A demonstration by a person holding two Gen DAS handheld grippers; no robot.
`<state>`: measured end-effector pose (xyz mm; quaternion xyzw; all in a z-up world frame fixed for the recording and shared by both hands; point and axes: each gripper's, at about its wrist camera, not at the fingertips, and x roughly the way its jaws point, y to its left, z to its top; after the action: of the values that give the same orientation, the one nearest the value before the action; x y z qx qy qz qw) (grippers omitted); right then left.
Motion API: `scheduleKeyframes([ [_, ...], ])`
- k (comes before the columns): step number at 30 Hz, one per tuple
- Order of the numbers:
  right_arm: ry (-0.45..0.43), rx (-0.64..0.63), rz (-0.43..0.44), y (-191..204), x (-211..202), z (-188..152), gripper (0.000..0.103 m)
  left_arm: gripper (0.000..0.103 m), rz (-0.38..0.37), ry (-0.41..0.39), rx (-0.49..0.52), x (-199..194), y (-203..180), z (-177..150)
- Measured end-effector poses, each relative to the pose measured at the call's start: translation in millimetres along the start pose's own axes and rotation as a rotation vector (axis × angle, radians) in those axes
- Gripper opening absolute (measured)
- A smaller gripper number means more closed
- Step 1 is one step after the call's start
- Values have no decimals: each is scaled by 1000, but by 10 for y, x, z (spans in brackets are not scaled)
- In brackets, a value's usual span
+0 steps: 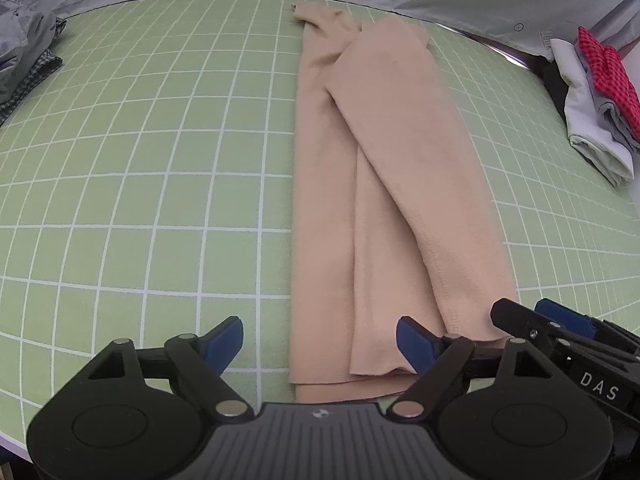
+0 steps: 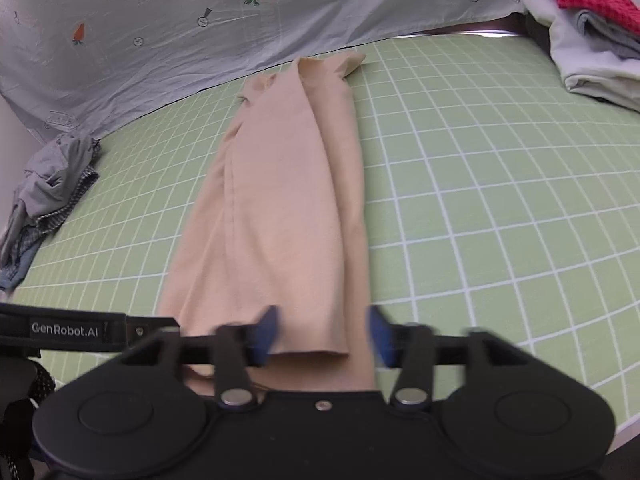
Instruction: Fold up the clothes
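Two claws hover low over one beige garment (image 1: 384, 200) laid lengthwise on a green mat (image 1: 160, 160) ruled with a white grid, which covers the bench. The garment is soft, matte knit folded into a long narrow strip; an upper layer lies diagonally across the lower one, with a stitched hem near its close end. Its far end, slightly bunched, lies near the mat's back edge.

The left claw (image 1: 320, 346) stands wide open, its blue-padded fingers (image 1: 228, 340) straddling the strip's near left corner; one pad is over bare mat, the other over cloth, and nothing is gripped. The right claw (image 2: 323, 336) is also parted, blurred, its pads on either side of the garment's near right edge, holding nothing. In the left wrist view the right claw's black linkage appears at lower right, just beside the hem.

Two heaps occupy the mat's margins. A crumpled grey and checked pile (image 2: 48, 196) sits at the left edge. A stack of folded clothes (image 2: 592, 40), white and grey with a red textured piece on top, sits at the far right corner. A wrinkled grey sheet (image 2: 200, 20) printed with carrots and arrows hangs behind the back edge.

Broad bare mat lies open on both sides of the strip, well apart from either heap.
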<state>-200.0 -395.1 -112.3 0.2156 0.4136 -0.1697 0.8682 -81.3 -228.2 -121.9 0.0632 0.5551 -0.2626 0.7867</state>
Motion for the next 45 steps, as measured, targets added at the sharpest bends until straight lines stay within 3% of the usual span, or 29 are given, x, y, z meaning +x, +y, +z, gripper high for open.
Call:
scheduleKeyframes([
  [4,22,1,5,-4,96,25,75,89,4,10,-11,99,0,-21],
  [13,55,16,18,11,315,43,76,88,46,24,-12,209,13,-45],
  [19,71,-39,-34,68,377,20,75,87,75,15,11,236,-27,-80],
  [22,72,-67,-48,92,387,9,75,85,88,12,27,257,-62,-73],
  [24,68,-78,-48,91,390,0,75,78,85,3,47,251,-83,-86],
  [25,67,-82,-47,90,390,-3,75,75,74,-2,60,250,-113,-94],
  [27,63,-90,-23,90,382,-3,68,50,28,-12,81,243,-190,-91],
  [28,62,-95,-6,84,369,-7,60,42,3,-15,91,243,-226,-89],
  [29,62,-99,12,85,364,-7,47,23,-32,-9,91,261,-247,-82],
  [30,66,-98,50,88,361,-7,37,17,-63,-3,93,279,-267,-74],
  [31,67,-93,76,93,360,-3,27,17,-70,3,103,292,-286,-64],
  [32,70,-109,80,112,350,0,23,13,-83,13,108,300,-296,-50],
  [34,84,-139,84,135,313,14,15,12,-194,76,56,241,-209,31],
  [36,117,-117,118,91,178,34,13,12,-306,69,-10,0,-116,86],
  [40,51,-172,184,68,-371,148,13,12,-356,-38,54,-550,-192,309],
  [45,-83,-199,239,52,-610,755,13,12,-404,-182,28,-829,-261,882],
])
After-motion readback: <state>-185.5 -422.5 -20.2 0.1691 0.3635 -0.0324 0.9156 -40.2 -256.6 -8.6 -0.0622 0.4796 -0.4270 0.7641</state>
